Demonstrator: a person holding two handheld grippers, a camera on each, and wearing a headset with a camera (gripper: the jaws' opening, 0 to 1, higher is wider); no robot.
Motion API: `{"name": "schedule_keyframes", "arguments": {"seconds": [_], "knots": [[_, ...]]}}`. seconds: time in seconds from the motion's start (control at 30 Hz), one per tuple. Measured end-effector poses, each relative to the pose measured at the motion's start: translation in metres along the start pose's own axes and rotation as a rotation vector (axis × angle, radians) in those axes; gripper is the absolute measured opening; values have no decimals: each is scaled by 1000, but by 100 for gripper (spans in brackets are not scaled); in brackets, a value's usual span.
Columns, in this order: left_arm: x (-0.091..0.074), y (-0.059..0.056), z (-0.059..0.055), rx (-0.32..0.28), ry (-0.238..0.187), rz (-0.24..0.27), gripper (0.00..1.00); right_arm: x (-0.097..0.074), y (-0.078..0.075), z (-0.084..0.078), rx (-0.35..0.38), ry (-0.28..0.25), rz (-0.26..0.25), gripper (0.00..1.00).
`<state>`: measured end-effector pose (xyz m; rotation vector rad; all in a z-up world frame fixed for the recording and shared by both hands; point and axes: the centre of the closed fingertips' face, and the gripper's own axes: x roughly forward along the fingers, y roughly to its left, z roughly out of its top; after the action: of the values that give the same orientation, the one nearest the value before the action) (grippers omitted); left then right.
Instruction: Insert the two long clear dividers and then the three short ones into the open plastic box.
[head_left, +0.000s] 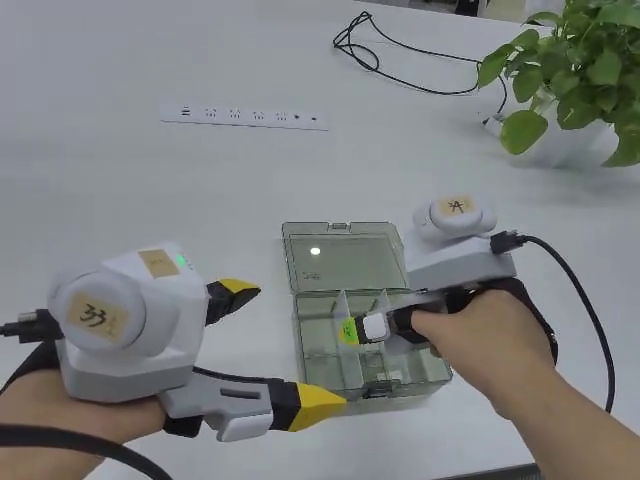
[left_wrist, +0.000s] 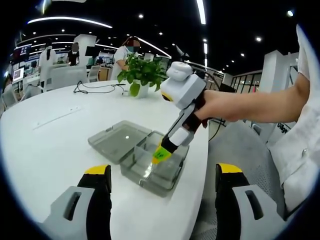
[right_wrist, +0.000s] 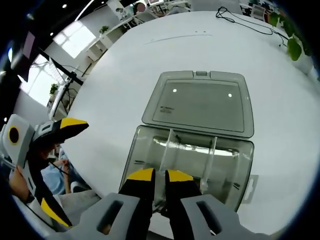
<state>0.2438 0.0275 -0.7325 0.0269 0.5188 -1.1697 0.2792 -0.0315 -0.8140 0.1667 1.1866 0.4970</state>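
The left gripper (head_left: 278, 345) is at the near left of the white table (head_left: 130, 190), held from below by the person's left hand (head_left: 60, 410). Its yellow-tipped jaws are spread wide apart and hold nothing. They point to the right, towards the box, and stay clear of it.

The open plastic box (head_left: 297, 345) sits at the near centre of the table, just right of the left gripper's jaw tips. The right gripper (head_left: 350, 330) reaches into the tray from the right, gripped by the person's right hand (head_left: 490, 340), with its tips low over the left part of the tray. In the right gripper view its jaws are drawn together to a thin slit. A clear upright divider (right_wrist: 166, 147) runs from the far wall of the tray straight into that slit, so the jaws are closed on its near end. A second clear divider (right_wrist: 211, 155) stands in the tray to the right of the first, roughly parallel to it and apart from the jaws.

The lid (head_left: 345, 258) lies flat on the table on the far side of the tray, joined to it along the hinge edge.

Farther back, a white power strip (head_left: 243, 114) lies flat at far left. A black cable (head_left: 400, 60) is looped at far centre. A potted plant (head_left: 575, 60) stands at the far right corner.
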Motion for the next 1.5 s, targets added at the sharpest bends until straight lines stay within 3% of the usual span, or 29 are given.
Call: {"name": "schedule_keyframes", "arguments": {"seconds": [0.47,0.6,1.13,1.5], "knots": [[-2,0,2,5,1,9,87,3,0,-2,4,-18,35,10],[-3,1,3,7,1,17,87,2,1,0,37,-46,78,11],[-7,-5,12,11,-3,48,87,-27,14,22,54,-154,173,17],[-8,-13,26,-1,-17,90,87,-59,27,31,22,-223,285,26]]}}
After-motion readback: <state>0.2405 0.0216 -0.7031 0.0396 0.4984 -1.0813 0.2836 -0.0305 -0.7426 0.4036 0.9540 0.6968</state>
